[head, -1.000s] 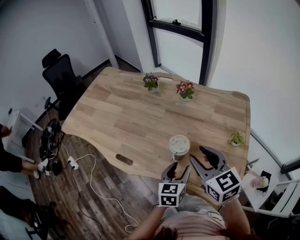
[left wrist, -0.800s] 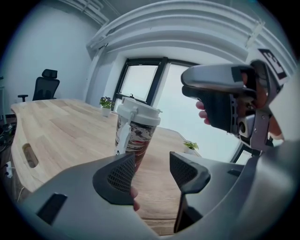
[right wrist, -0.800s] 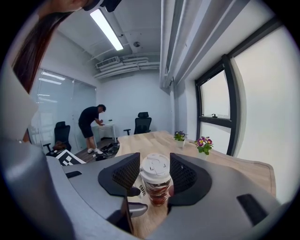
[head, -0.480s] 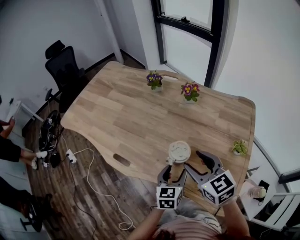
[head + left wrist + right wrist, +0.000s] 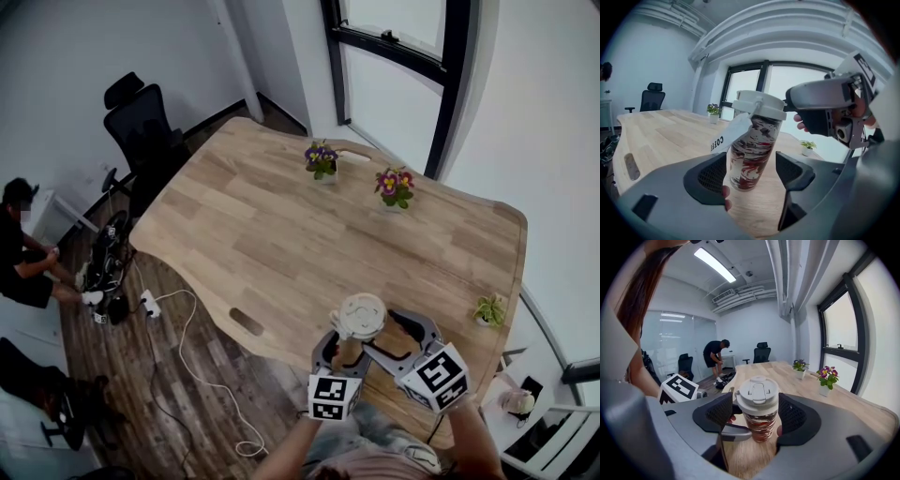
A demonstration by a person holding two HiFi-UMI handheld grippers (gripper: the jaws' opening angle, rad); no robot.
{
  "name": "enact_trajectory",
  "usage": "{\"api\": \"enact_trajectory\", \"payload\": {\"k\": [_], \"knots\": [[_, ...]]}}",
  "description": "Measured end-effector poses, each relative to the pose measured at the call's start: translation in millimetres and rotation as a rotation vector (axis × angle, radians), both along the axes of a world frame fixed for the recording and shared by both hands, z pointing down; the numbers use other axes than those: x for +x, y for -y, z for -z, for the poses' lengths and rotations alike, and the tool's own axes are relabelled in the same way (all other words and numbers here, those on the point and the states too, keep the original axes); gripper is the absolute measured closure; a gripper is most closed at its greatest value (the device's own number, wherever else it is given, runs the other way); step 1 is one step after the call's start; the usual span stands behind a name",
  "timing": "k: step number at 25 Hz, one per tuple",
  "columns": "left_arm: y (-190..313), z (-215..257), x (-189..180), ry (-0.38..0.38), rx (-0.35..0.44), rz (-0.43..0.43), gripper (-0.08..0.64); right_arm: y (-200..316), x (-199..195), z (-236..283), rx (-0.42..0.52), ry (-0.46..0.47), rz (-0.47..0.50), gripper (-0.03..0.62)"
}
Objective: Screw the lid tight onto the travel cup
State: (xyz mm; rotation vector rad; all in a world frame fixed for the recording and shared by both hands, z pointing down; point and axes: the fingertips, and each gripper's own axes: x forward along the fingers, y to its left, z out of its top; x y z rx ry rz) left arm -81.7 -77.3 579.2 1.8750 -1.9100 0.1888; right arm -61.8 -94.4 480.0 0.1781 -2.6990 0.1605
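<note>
Left hand-held gripper [image 5: 752, 171] and right hand-held gripper [image 5: 756, 411], jaws just opened wider and gripping nothing, flank the travel cup [image 5: 751, 150] and its lid [image 5: 757, 392] at the near edge of the tabletop [image 5: 281, 234], lining up; next, likely, close both and twist the lid tight.

The travel cup [image 5: 752, 150] has a clear body patterned with red, brown and white swirls, and it stands on its base on the wooden table [image 5: 281, 234], close to the near edge; the left gripper view shows it leaning slightly, the right gripper view shows it upright. The lid [image 5: 757, 394] is white and round with a raised flip tab across its top, and it sits on the cup's mouth. A white strap [image 5: 731, 133] bearing dark lettering hangs from under the lid down one side.
</note>
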Motion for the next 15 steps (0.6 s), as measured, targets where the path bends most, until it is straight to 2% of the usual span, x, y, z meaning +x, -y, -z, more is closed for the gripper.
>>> {"api": "enact_trajectory", "payload": {"k": [8,12,15], "knots": [[13,-4,-4,0.023,0.014,-0.103,0.230,6,-6,-11,-0.013,-0.004,0.046,0.305],[21,-4,-1,0.023,0.031,-0.190,0.216,7,-9,-13,-0.034,0.000,0.086,0.296],[27,-8,3,0.067,0.021,-0.265,0.215,6,-12,-18,-0.022,-0.018,0.120,0.281]]}}
